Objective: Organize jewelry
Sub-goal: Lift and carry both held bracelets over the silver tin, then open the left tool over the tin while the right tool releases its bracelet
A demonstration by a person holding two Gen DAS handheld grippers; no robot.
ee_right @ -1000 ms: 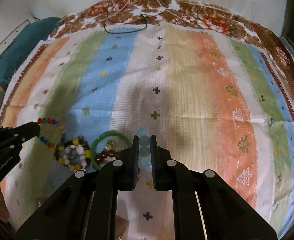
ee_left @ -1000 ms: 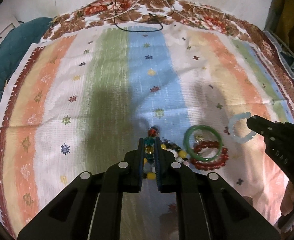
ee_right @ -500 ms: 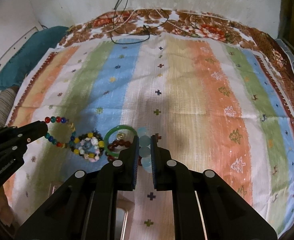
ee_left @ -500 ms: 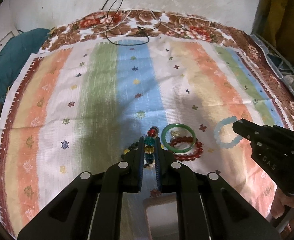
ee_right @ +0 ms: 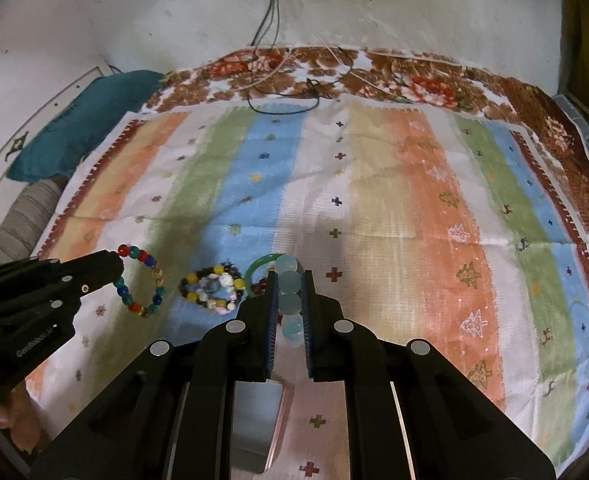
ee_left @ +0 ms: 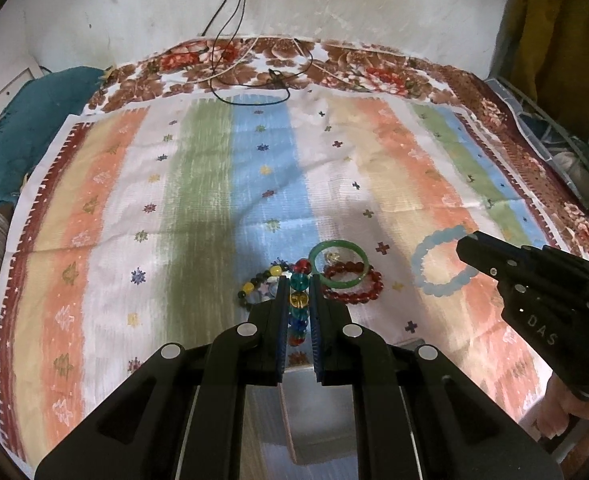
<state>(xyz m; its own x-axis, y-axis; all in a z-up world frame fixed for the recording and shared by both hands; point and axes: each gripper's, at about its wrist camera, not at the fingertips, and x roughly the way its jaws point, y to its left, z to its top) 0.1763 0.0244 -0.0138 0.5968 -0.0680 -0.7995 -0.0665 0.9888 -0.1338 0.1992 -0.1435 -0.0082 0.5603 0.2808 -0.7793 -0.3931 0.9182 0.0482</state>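
- Two grippers each carry a bracelet: the left gripper has its jaws clamped on a multicoloured bead bracelet, and the right gripper is clamped on a pale blue bead bracelet
- Each loop hangs from the pinched beads, clear of the striped cloth, so the grip rests on a few round beads only; keep both sets of jaws pressed together and avoid jerks, since smooth beads can roll out of the pads
- Judging by the open box showing just below both grippers at the near edge of the cloth, the step in hand is likely to carry the two bracelets over it and let them down inside
- Bring each loop fully over the opening before letting go, one hand at a time, so the dangling part does not catch on the box rim
- Lower until the hanging beads rest on the bottom, then part the jaws; dropping from high risks a bounce out
- Three pieces lie on the cloth near the grippers: a green bangle overlapping a red bead bracelet, and just beside them a dark bracelet with yellow and white beads
- Keep the hanging loops well above these so nothing snags or drags them about
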